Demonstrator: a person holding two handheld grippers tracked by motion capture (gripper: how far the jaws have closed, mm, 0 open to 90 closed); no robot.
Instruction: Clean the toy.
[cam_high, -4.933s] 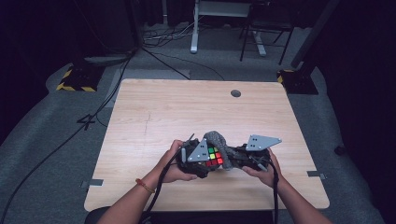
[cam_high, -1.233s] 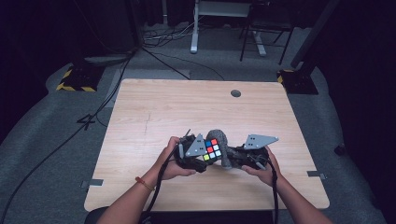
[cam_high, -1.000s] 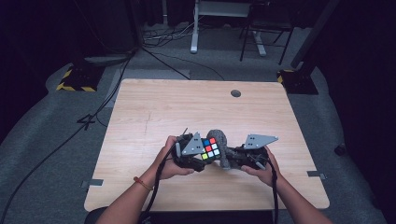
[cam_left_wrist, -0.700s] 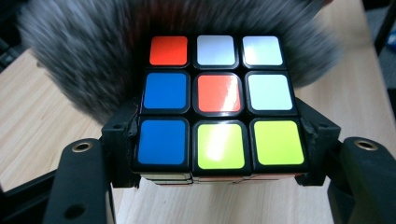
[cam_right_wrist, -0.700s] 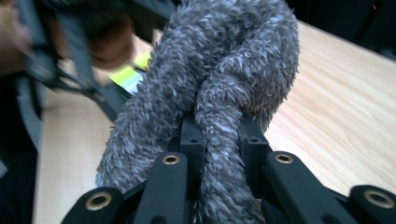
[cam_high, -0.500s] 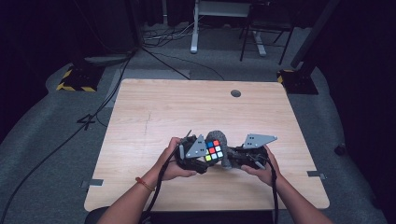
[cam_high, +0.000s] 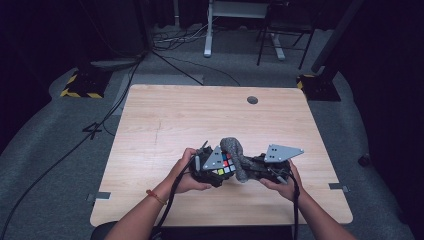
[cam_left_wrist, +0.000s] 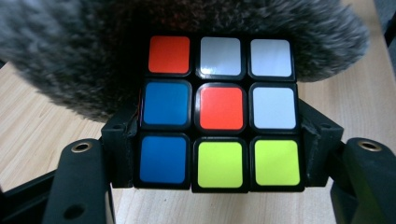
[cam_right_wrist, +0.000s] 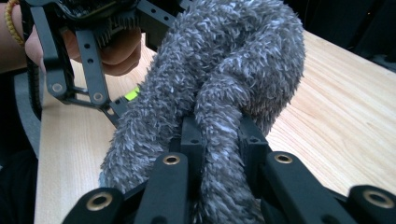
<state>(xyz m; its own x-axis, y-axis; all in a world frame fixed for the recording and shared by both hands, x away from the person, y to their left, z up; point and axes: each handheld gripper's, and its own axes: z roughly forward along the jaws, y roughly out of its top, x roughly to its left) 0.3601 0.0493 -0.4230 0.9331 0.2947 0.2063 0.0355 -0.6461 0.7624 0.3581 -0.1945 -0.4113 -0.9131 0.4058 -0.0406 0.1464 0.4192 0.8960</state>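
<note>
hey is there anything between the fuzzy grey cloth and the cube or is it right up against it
Nothing visible stands between them. In the left gripper view the fuzzy grey cloth lies right against the cube, wrapping over its top edge. The left gripper clamps the cube; the right gripper pinches the cloth.

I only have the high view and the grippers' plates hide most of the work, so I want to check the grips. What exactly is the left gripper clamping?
Observer: The left gripper is shut on a puzzle cube, its jaws pressing the cube's two sides.
Operator: Which colours face its camera?
Observer: Top row orange, white, white; middle blue, orange, white; bottom blue, yellow, yellow.
Operator: And the right gripper?
Observer: The right gripper is shut on a fuzzy grey cloth, pinching a bunched fold between its jaws.
Operator: Does the cloth reach the cube?
Observer: Yes, in the left gripper view the grey pile lies against the cube's top edge and upper left side.
</note>
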